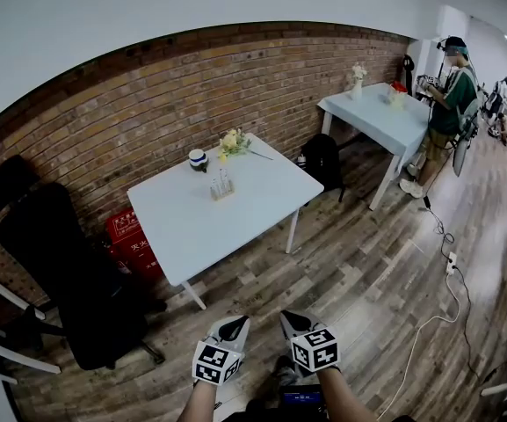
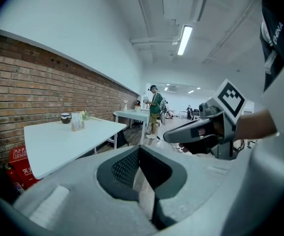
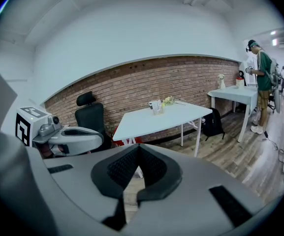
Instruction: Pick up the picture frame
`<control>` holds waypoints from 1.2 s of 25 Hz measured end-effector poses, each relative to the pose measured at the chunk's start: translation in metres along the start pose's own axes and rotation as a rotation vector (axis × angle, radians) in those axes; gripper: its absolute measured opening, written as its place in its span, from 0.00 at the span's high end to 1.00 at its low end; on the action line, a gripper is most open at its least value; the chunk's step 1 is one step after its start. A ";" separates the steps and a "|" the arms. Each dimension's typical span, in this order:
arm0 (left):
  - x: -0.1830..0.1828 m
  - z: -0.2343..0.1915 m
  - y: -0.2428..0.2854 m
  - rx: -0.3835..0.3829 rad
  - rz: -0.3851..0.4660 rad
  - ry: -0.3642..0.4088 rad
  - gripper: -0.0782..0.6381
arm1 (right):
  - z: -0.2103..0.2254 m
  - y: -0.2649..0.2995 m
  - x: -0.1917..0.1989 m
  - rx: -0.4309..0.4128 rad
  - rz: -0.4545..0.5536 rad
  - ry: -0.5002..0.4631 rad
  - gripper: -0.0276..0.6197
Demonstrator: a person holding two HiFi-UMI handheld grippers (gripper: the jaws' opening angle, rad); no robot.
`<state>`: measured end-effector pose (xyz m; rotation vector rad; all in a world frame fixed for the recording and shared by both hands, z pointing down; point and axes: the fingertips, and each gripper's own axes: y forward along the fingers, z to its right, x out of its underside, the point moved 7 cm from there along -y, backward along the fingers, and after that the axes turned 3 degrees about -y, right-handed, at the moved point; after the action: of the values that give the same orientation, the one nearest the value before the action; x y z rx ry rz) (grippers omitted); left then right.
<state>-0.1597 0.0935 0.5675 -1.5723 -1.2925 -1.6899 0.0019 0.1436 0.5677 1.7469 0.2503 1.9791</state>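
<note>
i am holding the left tongs (image 1: pixel 234 325) and the right tongs (image 1: pixel 292 320) side by side low in the head view, over the wooden floor (image 1: pixel 350 271) and well apart from the white table (image 1: pixel 235 222). both pairs are sitting pressed together, pinching nothing. the picture frame (image 1: pixel 221 185) is standing upright on the table's far half, near the brick wall (image 1: pixel 148 95), with a dark cup (image 1: pixel 198 158) and a bunch of flowers (image 1: pixel 234 141) just behind it. a black office chair (image 1: pixel 68 262) is standing left of the table, and a red box (image 1: pixel 130 236) is sitting by the wall at the table's left edge. further right a person (image 1: pixel 451 95) is standing at a second table (image 1: pixel 380 117).
</note>
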 end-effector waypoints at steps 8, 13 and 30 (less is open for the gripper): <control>-0.038 -0.030 0.070 -0.052 0.005 -0.007 0.88 | 0.065 0.046 -0.047 -0.050 0.002 -0.021 0.94; -0.054 -0.044 0.108 -0.089 0.005 -0.013 0.88 | 0.100 0.072 -0.069 -0.088 -0.004 -0.033 0.94; -0.069 -0.082 0.172 -0.194 -0.012 -0.051 0.88 | 0.160 0.136 -0.099 -0.185 -0.036 -0.061 0.94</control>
<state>-0.0384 -0.0681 0.5639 -1.7308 -1.1940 -1.8403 0.1319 -0.0485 0.5675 1.6694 0.0745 1.8576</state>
